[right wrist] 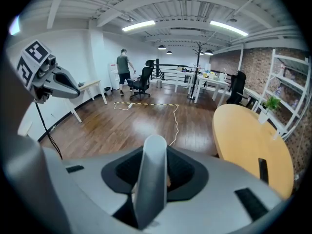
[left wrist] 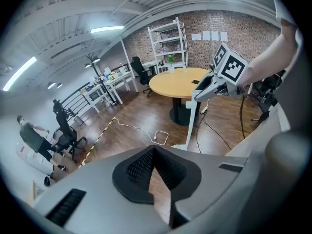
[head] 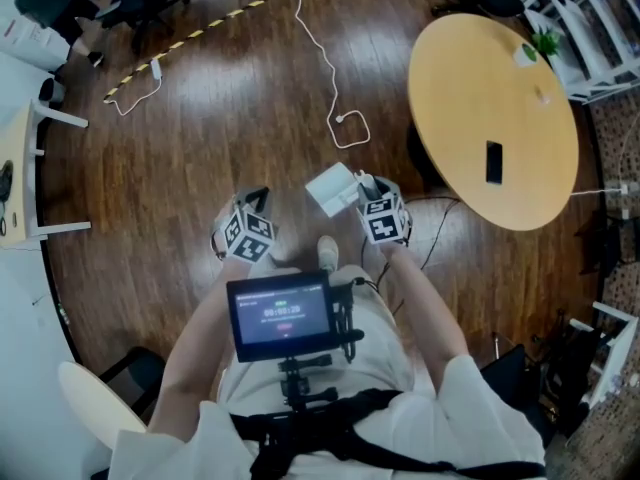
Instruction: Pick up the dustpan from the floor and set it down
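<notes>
Over the floor (head: 250,98), the right gripper (right wrist: 154,152) clamps its fingers on the dustpan (head: 333,188) handle to carry it; the left gripper (left wrist: 153,150) has its fingers closed and empty.

Dark wood floor (head: 250,98) with white cable (head: 325,63), striped tape (head: 200,33); round surface (head: 470,98) bearing black phone (head: 494,162) (plant (head: 540,46) at its edge).

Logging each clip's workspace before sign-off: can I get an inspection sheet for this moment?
Surface: dark wood floor.
Job's things: white dustpan, its handle gripped; floor contact unclear.
Clutter: black slab and potted plant on round table.
Grippers: right gripper jaws shut on the handle; left gripper jaws together, nothing between.
Cables: white cable looped on floor; black cable by table.
Surroundings: striped floor strip, office chair, white shelving, distant person.
</notes>
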The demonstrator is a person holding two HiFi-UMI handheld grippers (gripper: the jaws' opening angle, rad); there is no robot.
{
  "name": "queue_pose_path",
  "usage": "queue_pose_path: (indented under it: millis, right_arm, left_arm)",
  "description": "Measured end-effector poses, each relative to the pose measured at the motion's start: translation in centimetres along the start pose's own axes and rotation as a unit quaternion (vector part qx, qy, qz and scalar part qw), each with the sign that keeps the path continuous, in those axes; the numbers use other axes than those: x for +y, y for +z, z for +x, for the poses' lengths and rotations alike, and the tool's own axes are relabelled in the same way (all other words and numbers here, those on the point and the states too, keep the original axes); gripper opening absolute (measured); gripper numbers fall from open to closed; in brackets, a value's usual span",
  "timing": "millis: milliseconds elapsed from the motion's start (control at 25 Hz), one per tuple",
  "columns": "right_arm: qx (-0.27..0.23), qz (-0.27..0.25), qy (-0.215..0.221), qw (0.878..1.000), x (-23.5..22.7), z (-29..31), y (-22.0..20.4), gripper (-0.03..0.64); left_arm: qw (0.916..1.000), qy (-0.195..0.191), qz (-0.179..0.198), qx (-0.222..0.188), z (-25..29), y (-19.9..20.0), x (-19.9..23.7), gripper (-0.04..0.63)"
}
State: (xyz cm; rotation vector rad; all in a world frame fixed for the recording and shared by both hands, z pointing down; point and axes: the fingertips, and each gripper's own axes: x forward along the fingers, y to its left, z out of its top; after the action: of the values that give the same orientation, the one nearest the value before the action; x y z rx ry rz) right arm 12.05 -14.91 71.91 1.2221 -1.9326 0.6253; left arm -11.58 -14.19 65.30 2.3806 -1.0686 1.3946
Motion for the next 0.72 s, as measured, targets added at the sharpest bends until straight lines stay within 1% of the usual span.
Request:
queue_pose_path:
  millis: [80,360,560,720]
  right_arm:
    - [0.003,0.000,0.002,1.000,-0.2,0.9,0.1,0.146]
    - [0.009,0.001,-0.001,1.000,-0.3,1.4,-1.4,0.146]
    - [0.005,-0.004,-0.010,1.000,-0.9,2.3,-1.4,0.146]
    - [0.009,-0.002,-0.009,1.000,-0.9,2.9,-2.2,0.146]
  left_arm:
    - [1.0000,-0.001,-0.001,0.004,0.5,0.1,0.6,-0.006]
    - [0.9999,0.002,-0.004,0.010,0.2,-0.5,0.3,-0.006]
    - [0.9999,0.002,-0.004,0.016,0.5,-0.9,0.7,-0.006]
    - [0.9998,0.001,-0.004,0.020,0.5,-1.2,0.6,-0.006]
